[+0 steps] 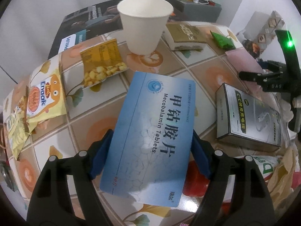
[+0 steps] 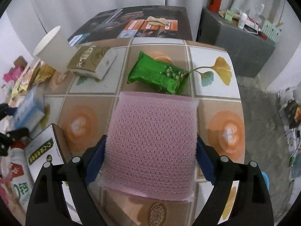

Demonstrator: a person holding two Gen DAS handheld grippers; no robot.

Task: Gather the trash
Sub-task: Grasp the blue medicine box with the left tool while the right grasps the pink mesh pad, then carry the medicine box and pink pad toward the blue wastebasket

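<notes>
My left gripper (image 1: 152, 141) is shut on a blue tablet box (image 1: 150, 131); its blue pads press both long sides and the box is tipped up off the patterned tablecloth (image 1: 90, 128). In the right wrist view the same box (image 2: 28, 111) sits at the far left. My right gripper (image 2: 151, 146) is open and straddles a pink mesh pad (image 2: 152, 141) that lies flat on the table. Just beyond the pad lies a green snack pack (image 2: 158, 73). A white paper cup (image 1: 144, 28) stands upright behind the blue box.
A corn snack bag (image 1: 101, 64) and yellow Enaak packets (image 1: 43, 98) lie to the left. To the right sits a silver cable box (image 1: 248, 116), with a tissue pack (image 2: 92, 62) behind. A dark printed carton (image 2: 131, 22) stands beyond the far table edge, beside a grey cabinet (image 2: 240, 43).
</notes>
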